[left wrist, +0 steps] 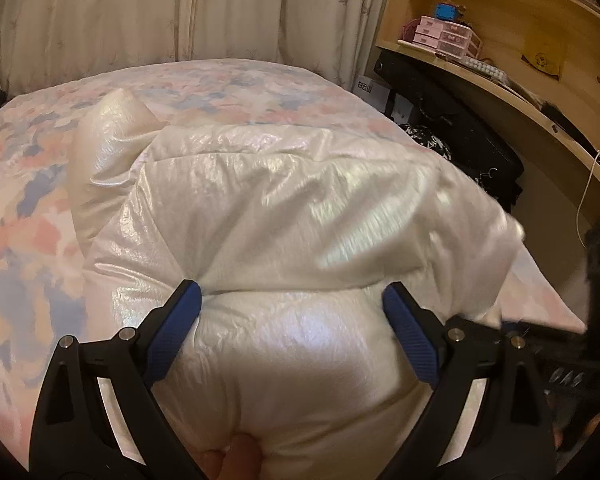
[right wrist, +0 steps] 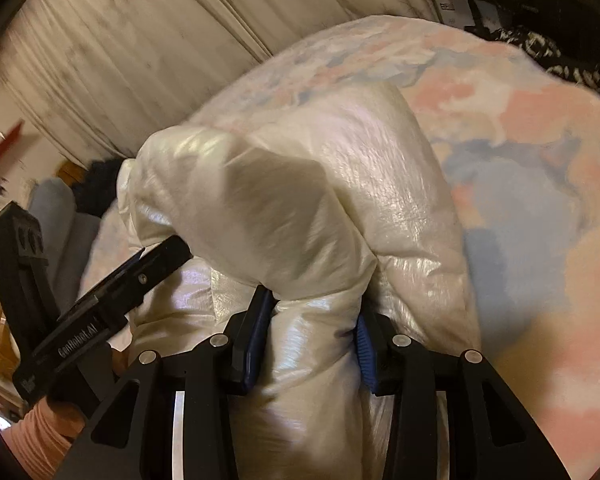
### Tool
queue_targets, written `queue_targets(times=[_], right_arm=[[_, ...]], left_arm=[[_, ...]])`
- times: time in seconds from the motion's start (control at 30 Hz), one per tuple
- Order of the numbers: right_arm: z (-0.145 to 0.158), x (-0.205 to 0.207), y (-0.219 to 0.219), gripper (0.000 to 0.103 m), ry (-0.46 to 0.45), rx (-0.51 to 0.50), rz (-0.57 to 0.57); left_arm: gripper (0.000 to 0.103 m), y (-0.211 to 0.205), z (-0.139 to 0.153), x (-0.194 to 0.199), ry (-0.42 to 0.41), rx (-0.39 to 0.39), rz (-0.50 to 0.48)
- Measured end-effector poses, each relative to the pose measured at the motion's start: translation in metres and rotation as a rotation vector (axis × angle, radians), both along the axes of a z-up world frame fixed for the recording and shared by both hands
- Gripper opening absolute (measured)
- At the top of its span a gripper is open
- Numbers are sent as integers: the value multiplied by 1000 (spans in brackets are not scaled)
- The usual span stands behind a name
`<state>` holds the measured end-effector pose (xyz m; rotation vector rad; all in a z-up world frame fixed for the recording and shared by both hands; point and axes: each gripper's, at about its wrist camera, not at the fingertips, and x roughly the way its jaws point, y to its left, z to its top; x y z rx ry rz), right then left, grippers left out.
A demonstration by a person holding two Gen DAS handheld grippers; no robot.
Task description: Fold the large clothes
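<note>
A shiny white puffer jacket lies bunched on a bed with a pink and blue floral cover. My left gripper stands wide apart around a puffy fold of the jacket, its blue pads against the fabric on both sides. One sleeve sticks up at the far left. In the right wrist view my right gripper is shut on a thick fold of the jacket, lifted above the bed. The left gripper's black body shows at the left of that view.
Cream curtains hang behind the bed. A wooden desk with shelves curves along the right, with pink drawers on it and dark bags under it. The bed cover spreads to the right in the right wrist view.
</note>
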<state>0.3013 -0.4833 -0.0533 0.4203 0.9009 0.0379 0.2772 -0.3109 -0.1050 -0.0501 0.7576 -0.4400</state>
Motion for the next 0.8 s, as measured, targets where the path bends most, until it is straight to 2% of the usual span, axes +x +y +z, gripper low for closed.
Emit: queue_targets(times=[0.1, 0.17, 0.27, 0.33, 0.43, 0.5, 0.57, 0.67, 0.73, 0.8], right_arm=[[32, -8, 7, 39, -51, -77, 22], [47, -11, 9, 39, -77, -91, 33], [65, -8, 13, 35, -110, -134, 43], [74, -4, 14, 34, -124, -158, 20], [97, 2, 21, 35, -166, -230, -55], [109, -1, 24, 35, -217, -224, -81], [119, 2, 29, 35, -247, -157, -26], [117, 22, 40, 33, -223, -131, 48], [99, 48, 44, 32, -157, -141, 59], [75, 73, 34, 26, -77, -144, 23]], left_arm=[[91, 7, 12, -4, 49, 0, -2], [91, 13, 23, -10, 77, 3, 9], [92, 22, 40, -24, 80, 9, 56], [92, 25, 46, -32, 87, 12, 87], [91, 25, 45, -39, 129, -21, 73], [91, 20, 40, -42, 165, -18, 53], [92, 14, 35, -49, 160, 3, 50], [92, 5, 32, -62, 108, 42, 44], [92, 2, 31, -68, 94, 43, 35], [92, 2, 31, -72, 85, 39, 27]])
